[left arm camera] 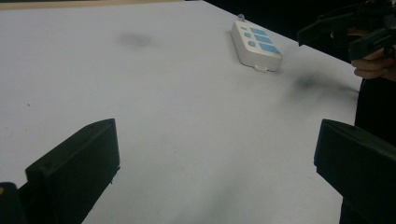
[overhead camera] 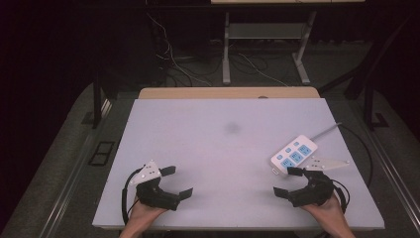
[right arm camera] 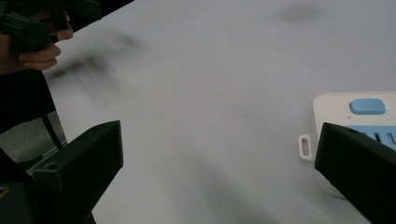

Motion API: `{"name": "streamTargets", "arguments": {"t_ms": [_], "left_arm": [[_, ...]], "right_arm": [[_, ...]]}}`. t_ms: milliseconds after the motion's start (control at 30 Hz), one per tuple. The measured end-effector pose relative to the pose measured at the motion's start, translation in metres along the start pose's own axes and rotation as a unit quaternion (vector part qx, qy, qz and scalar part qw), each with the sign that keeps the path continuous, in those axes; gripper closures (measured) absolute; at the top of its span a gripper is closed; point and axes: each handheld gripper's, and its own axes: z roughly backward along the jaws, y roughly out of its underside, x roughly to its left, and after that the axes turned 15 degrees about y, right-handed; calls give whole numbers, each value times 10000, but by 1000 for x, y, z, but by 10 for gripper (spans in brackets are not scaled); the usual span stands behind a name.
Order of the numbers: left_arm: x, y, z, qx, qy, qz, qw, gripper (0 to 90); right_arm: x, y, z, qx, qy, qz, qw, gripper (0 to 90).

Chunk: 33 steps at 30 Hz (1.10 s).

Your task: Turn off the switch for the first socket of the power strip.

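Note:
A white power strip (overhead camera: 294, 153) with blue sockets and buttons lies on the white table (overhead camera: 223, 148) at the right, its grey cord running off toward the far right edge. The strip also shows far across the table in the left gripper view (left arm camera: 256, 44). My right gripper (overhead camera: 288, 181) stands open just in front of the strip's near end; in the right gripper view one jaw overlaps the strip's corner (right arm camera: 345, 112). My left gripper (overhead camera: 177, 182) stands open at the near left with nothing between its jaws.
A faint dark smudge (overhead camera: 232, 128) marks the table's middle. A wooden strip (overhead camera: 228, 92) edges the far side. Beyond it, cables and a metal desk frame (overhead camera: 226, 54) stand on the floor. A black pole (overhead camera: 96, 99) rises at the left.

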Motion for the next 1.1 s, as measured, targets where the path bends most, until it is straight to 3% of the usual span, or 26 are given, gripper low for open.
{"name": "streamTargets", "arguments": {"t_ms": [1100], "left_arm": [[1,0,-1,27,82,4,10000,0]], "right_arm": [[-2,-1,3,198,-35,-8,9998,9]]}}
